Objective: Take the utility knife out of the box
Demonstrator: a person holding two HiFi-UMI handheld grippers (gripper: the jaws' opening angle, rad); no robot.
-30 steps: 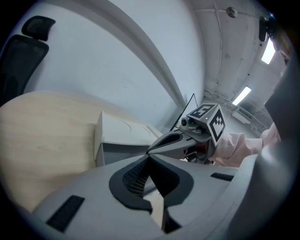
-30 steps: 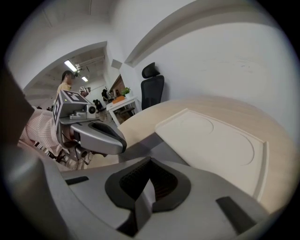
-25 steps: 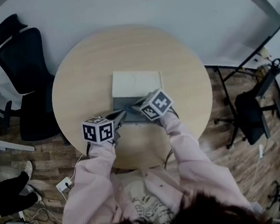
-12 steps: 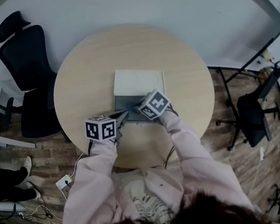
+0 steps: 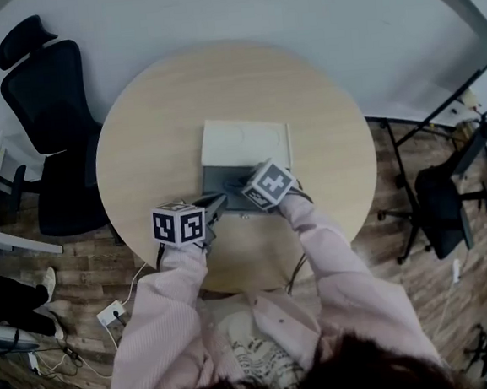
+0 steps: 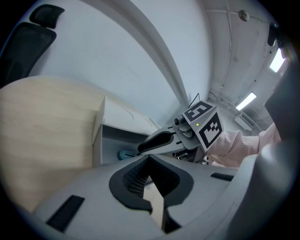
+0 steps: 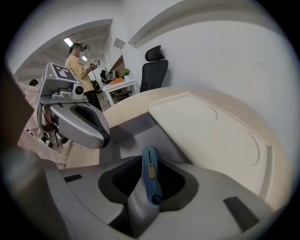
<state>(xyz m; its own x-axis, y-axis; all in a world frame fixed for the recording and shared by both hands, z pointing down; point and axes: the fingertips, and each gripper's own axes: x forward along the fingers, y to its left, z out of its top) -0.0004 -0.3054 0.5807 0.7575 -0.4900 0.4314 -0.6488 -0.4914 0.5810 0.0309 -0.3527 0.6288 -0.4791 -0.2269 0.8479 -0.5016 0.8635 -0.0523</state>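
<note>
On the round table stands an open grey box, its white lid laid flat behind it. A blue utility knife with a yellow slider lies in the box; its teal end also shows in the left gripper view. My right gripper points steeply down into the box. Its jaws have just been opening and stand either side of the knife without pressing on it. My left gripper rests at the box's front left corner, open, with pale wood showing between its jaws.
A black office chair stands left of the table and another to the right. A person stands far off by a white desk. Cables and a power strip lie on the wooden floor.
My right gripper has sunk a little toward the box. The left gripper has stayed at the box's corner.
</note>
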